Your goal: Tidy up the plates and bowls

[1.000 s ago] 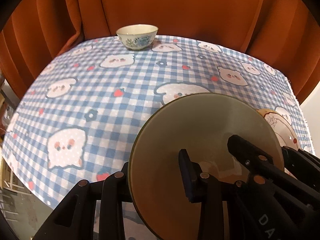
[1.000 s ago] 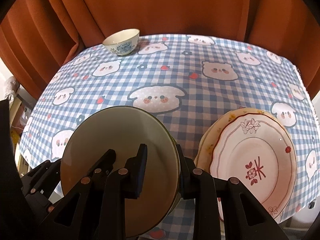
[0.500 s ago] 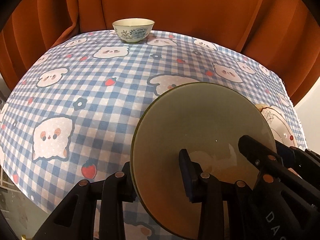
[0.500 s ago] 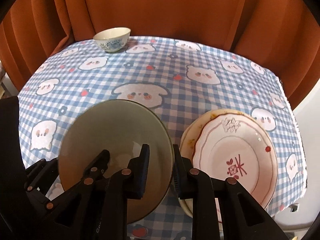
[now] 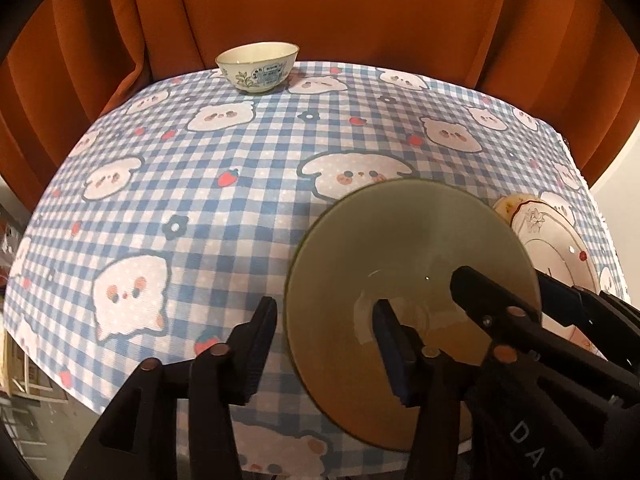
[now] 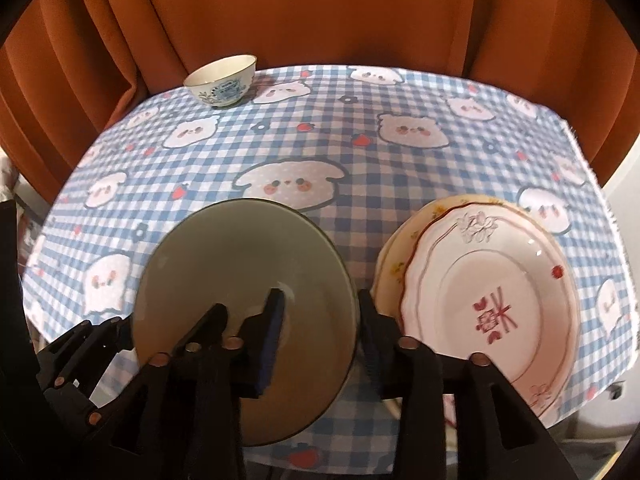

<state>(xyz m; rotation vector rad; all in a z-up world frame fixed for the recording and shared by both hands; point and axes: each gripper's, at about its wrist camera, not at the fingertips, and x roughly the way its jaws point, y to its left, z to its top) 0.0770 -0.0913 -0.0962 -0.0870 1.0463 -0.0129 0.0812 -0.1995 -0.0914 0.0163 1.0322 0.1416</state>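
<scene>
A wide olive-green bowl [image 5: 400, 248] [image 6: 240, 260] sits low over the front of the checked tablecloth [image 5: 200, 160]. My left gripper [image 5: 326, 342] straddles its left rim; the jaws are opening, and a gap shows between the outer finger [image 5: 260, 340] and the rim. My right gripper [image 6: 320, 332] straddles the right rim, one finger [image 6: 274, 332] inside the bowl. Its jaws are opening too, and the pads no longer pinch the rim. Just right of the bowl lies a white plate with a red motif [image 6: 480, 300] on a cream plate. A small bowl with a blue pattern [image 5: 258, 66] [image 6: 221, 80] stands at the far edge.
An orange curtain [image 5: 320, 8] hangs close behind the table. The cloth's front edge runs just below the grippers, with floor beyond it at the lower left. The plate stack reaches nearly to the table's right edge [image 6: 600, 240].
Both grippers' jaws have spread apart and let go of the green bowl's rims. The bowl stays between them at the front of the table.
</scene>
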